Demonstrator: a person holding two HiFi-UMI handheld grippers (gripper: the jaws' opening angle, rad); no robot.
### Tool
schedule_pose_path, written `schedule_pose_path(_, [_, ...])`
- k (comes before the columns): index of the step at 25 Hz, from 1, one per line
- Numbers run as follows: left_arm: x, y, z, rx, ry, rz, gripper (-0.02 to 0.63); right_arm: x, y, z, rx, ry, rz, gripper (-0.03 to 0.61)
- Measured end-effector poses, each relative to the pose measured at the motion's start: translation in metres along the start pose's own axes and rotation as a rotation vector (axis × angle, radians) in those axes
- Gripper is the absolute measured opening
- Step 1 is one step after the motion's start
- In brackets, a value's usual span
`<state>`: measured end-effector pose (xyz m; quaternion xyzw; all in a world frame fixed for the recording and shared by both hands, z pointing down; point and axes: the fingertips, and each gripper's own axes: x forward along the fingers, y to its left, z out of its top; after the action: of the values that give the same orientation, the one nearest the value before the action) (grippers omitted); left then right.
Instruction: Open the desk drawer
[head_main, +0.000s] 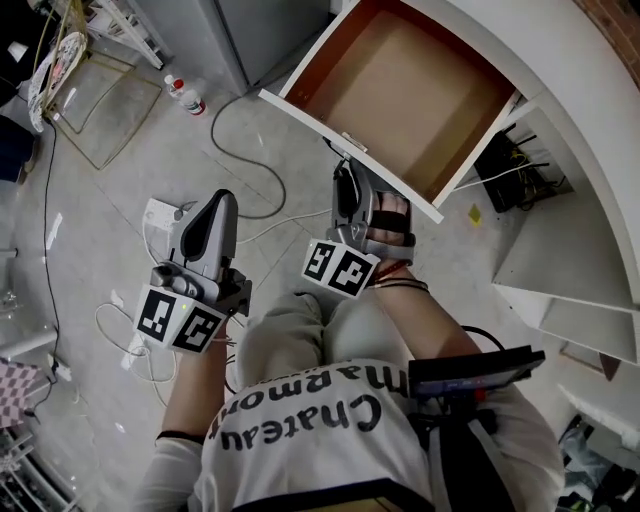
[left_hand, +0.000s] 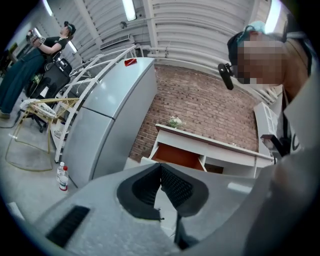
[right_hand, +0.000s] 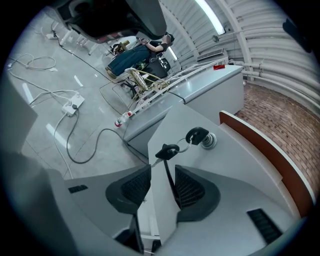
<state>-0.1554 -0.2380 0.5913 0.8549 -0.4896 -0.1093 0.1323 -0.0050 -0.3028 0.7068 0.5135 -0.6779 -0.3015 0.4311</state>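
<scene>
Finding: the white board drawer (head_main: 400, 100) with a bare brown floor stands pulled well out of the white desk (head_main: 560, 70), at the far right of the head view. Nothing lies in it.

The right gripper (head_main: 342, 165) is at the drawer's white front panel (right_hand: 235, 150). Its jaws are released and stand apart, with one edge of that panel running between them. The pads do not appear to press on it.

The left gripper (head_main: 225, 197) hangs at the near left over the grey floor, well apart from the drawer. Its jaws are closed tip to tip on nothing.

A black-headed key (right_hand: 199, 135) sits in the round lock on the panel face. A second black key (right_hand: 167, 151) dangles from its ring, just beyond the right gripper's jaws.

Handling, as judged:
- The drawer is a stiff board box and, being empty, is probably light on its runners.
- The painted front looks smooth and likely slippery — a pinch across the panel edge is the sound hold, since no handle is visible.
- The keys are small and loose and should not be pulled on, because the one in the lock could bend.

On position alone, the opening looks essentially done.
</scene>
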Motion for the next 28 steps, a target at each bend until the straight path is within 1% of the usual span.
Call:
schedule_pose_path(2, [0.007,-0.002,0.006,-0.036,0.007,-0.022,0.015,-0.002,0.002,-0.002,-0.012,0.023,0.035,0.126])
schedule_pose_path(4, [0.015,-0.004,0.013,-0.047,0.032,-0.033,0.015,-0.005,0.002,-0.003,-0.01,0.053,0.075,0.128])
schedule_pose_path(8, [0.023,-0.012,0.031,-0.077,0.103,-0.027,0.015,-0.022,-0.003,-0.001,0.001,0.115,0.166,0.127])
schedule_pose_path(11, [0.025,-0.026,0.05,-0.109,0.131,-0.032,0.015,-0.042,-0.011,0.004,-0.018,0.141,0.223,0.127])
schedule_pose_path(13, [0.025,-0.033,0.064,-0.121,0.145,-0.02,0.015,-0.055,-0.021,0.009,-0.02,0.152,0.251,0.128])
schedule_pose_path(17, [0.021,-0.051,0.093,-0.133,0.176,0.019,0.015,-0.082,-0.049,0.024,0.005,0.159,0.294,0.127])
schedule_pose_path(21, [0.019,-0.078,0.126,-0.116,0.209,0.007,0.015,-0.101,-0.083,0.038,0.041,0.161,0.33,0.124])
schedule_pose_path(24, [0.017,-0.09,0.155,-0.117,0.208,0.015,0.015,-0.111,-0.109,0.05,0.056,0.163,0.333,0.109])
schedule_pose_path(28, [0.018,-0.109,0.193,-0.107,0.195,0.006,0.015,-0.123,-0.144,0.067,0.062,0.157,0.319,0.101])
